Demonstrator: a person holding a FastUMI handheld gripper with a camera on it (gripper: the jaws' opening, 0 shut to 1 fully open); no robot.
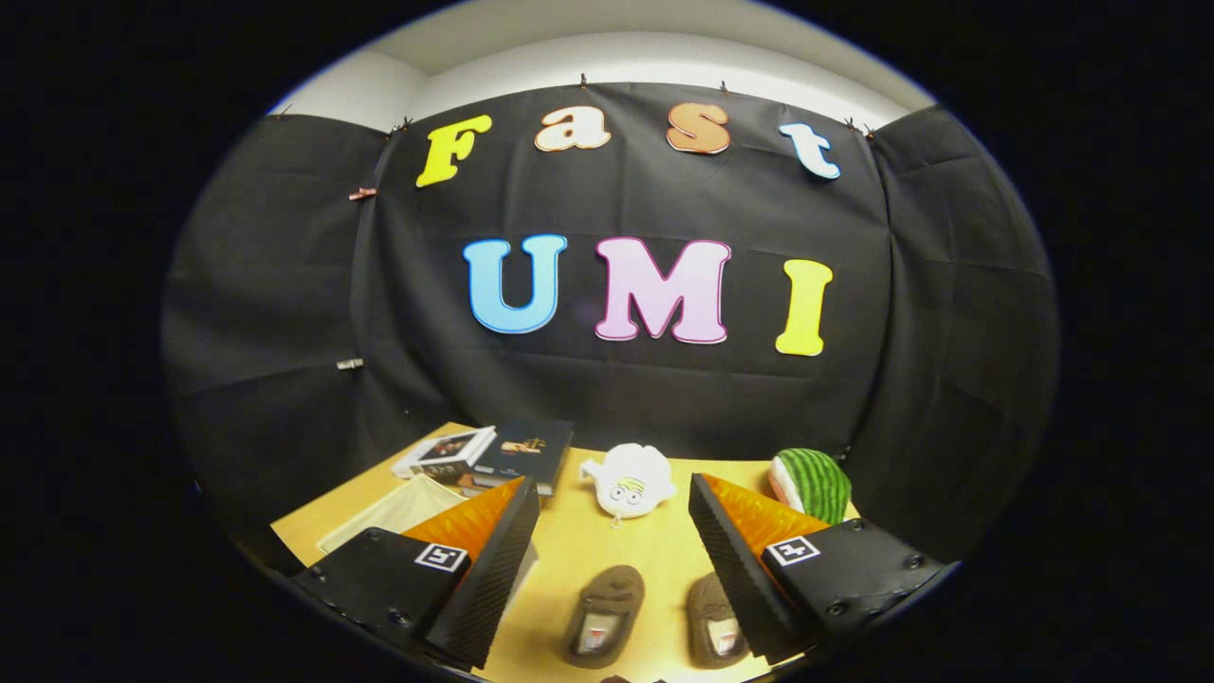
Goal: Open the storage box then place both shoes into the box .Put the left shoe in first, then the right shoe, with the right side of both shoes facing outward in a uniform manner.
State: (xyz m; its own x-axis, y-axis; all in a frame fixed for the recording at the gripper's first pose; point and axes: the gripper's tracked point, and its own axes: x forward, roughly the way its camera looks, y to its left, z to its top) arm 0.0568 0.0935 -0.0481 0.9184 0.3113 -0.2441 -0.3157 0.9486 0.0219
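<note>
The hand-held gripper (612,560) hangs with fingers spread wide, gripping nothing. Between them, two brown shoes (654,617) lie side by side on the wooden surface (579,555). Left, a translucent storage box (394,512). Beyond, a plush toy (629,481), books (493,453).

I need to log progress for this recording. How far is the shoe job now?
Nothing looks done yet. Both shoes lie on the table, side by side between the fingers. The gripper is open above them and holds nothing. The box sits beyond the left finger; I cannot tell if it is open. Left to do: open the box, then place the left shoe, then the right.
</note>
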